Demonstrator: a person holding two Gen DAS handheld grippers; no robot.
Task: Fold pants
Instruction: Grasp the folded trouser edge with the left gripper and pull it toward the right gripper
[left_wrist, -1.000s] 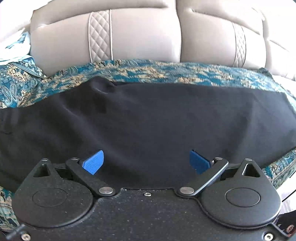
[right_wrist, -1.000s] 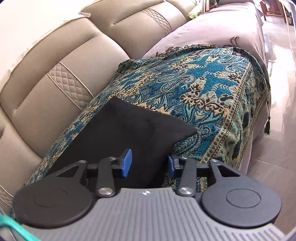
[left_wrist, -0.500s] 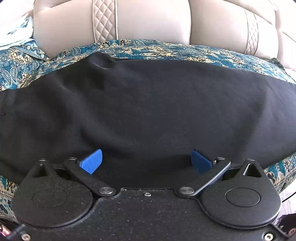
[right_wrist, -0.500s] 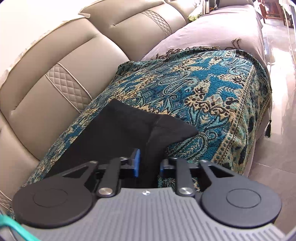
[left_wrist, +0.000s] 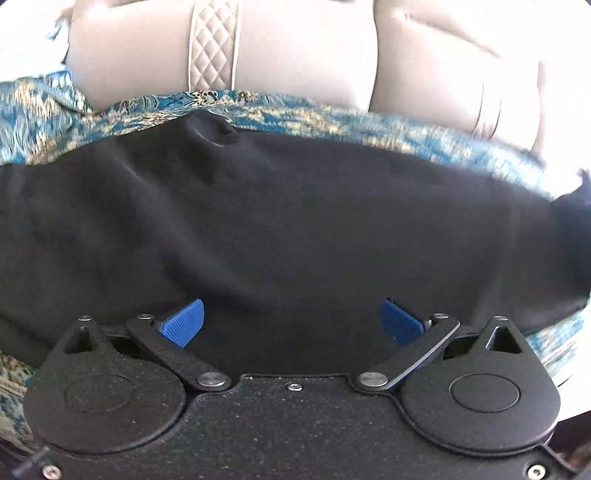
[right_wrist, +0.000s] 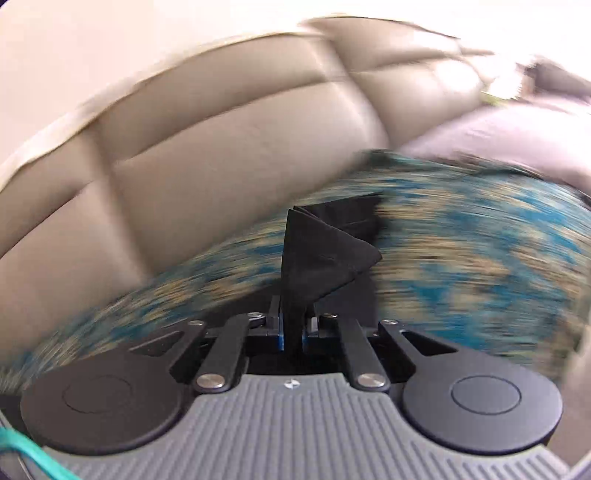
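Black pants (left_wrist: 295, 229) lie spread across a teal patterned throw on a sofa seat. My left gripper (left_wrist: 291, 325) is open, its blue pads wide apart just above the near edge of the pants, holding nothing. My right gripper (right_wrist: 291, 332) is shut on a corner of the pants (right_wrist: 321, 258) and holds it lifted, so the cloth stands up from the jaws in a folded peak. The right wrist view is blurred by motion.
The teal and gold throw (left_wrist: 332, 118) (right_wrist: 461, 258) covers the seat. The beige leather sofa back (left_wrist: 303, 55) (right_wrist: 221, 155) rises behind it. A pale cushion (right_wrist: 498, 125) lies at the far right.
My right gripper closed on the pants' corner and lifted it, swinging fast. My left gripper stayed open and shifted slightly over the pants.
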